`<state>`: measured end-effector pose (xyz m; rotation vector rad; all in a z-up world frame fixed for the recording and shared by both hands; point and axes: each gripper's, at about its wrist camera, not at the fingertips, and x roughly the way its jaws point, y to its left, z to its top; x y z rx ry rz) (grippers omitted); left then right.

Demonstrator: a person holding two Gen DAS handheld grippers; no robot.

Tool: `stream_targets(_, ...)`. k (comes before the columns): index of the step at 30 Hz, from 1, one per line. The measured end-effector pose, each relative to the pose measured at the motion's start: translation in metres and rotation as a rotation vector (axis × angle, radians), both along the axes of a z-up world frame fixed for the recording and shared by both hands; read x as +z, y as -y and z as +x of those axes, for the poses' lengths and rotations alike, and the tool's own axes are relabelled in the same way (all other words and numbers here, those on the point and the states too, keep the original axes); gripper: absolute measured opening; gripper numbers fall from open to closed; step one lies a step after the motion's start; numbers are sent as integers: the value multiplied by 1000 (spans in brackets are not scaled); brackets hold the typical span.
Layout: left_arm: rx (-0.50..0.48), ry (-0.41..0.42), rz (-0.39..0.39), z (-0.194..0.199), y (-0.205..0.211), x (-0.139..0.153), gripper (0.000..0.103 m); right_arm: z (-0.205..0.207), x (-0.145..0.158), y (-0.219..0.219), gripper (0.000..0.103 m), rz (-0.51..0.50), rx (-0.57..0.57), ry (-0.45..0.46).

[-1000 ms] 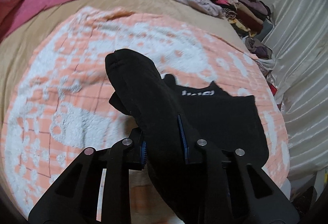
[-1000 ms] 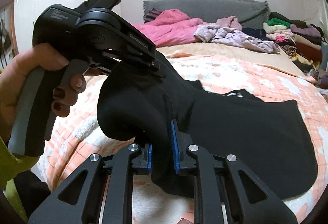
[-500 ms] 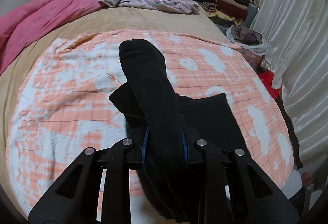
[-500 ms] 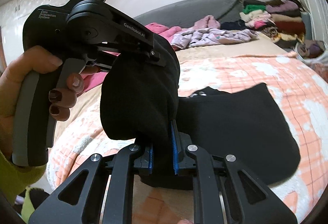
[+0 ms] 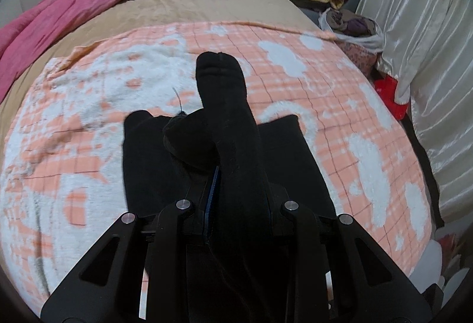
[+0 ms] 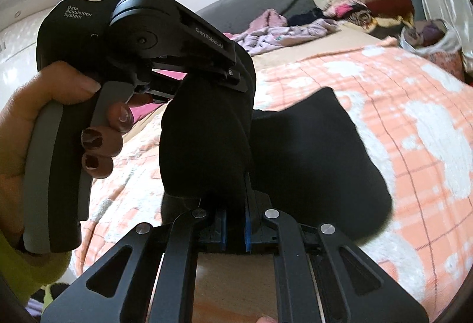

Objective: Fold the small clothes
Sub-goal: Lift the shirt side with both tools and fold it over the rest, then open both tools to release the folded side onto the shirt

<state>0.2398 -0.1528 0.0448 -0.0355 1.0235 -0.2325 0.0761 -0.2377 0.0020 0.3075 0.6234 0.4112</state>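
Left wrist view: left claw (image 5: 239, 199) clamped on black sock (image 5: 227, 122), toe reaching up-centre. Bare peach-and-white blanket (image 5: 74, 128) left and right; curtain (image 5: 419, 27) hems the right edge.

Right wrist view: right claw (image 6: 235, 227), jaws just closing, pinches sock (image 6: 207, 139) at lower centre; left claw (image 6: 236, 77) grips it above; open blanket (image 6: 419, 145) at right.

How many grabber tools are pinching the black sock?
2. The left gripper, held in the person's hand, clamps the upper part of the black sock. The right gripper, at the bottom of the right wrist view, clamps its lower part. No others show.
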Motion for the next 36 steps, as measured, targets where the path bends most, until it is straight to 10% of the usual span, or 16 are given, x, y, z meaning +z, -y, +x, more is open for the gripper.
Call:
stream_targets(6,-41,-14,41,2,28,-17,27,1,-14,19,8,31,-19,-55)
stream_targets(10,-84,13,14,-2,34,-18,76,5,-23,27,15,48,-51,-105)
stream_targets(19,65,161,-69,-25,-33,13,76,7,-36,56,37,203,-61,-231)
stream_targets(23,135,147,-10,-35,-68,-7,72,5,-21,60,73,231,-42,-203)
stream_targets(30,131,74,-53,-59,-93,-43,71,38,-14,52,78,204,-19,-255)
stream_targets(34,107,59,-60,-65,-87,-51,71,64,-23,52,74,229,-14,-316)
stream_targets(36,89,63,-57,-67,-82,-50,71,70,-24,56,25,222,-35,-318)
